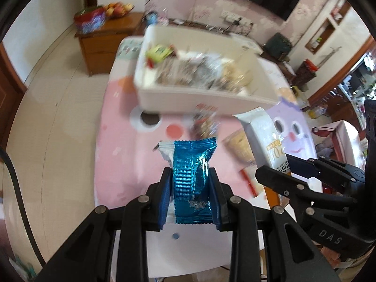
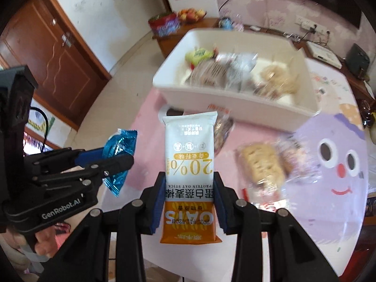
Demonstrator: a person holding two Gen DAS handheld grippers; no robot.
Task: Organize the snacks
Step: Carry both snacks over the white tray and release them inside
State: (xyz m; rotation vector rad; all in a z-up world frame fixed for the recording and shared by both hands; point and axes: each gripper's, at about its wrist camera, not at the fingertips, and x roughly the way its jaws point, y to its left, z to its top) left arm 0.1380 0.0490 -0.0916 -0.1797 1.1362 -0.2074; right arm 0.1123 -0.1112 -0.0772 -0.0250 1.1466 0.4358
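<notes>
Two grippers above the snack desk.
Left gripper [image 1: 190, 188] clamps a blue foil packet [image 1: 191, 178]; right gripper [image 2: 189, 197] clamps an oat bar [image 2: 190, 164]; white bin [image 2: 235, 103] at twelve o'clock.

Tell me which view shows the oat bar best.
The right wrist view: the oat bar fills the centre, its whole printed face sharp between the right tongs. The left wrist view shows only part of it, angled at the right.

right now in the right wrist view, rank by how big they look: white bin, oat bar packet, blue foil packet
1. White plastic bin, largest.
2. White and orange oat bar packet, though it sits nearest the camera, which inflates it.
3. Shiny blue foil packet, smallest, partly hidden by the other tongs.
</notes>
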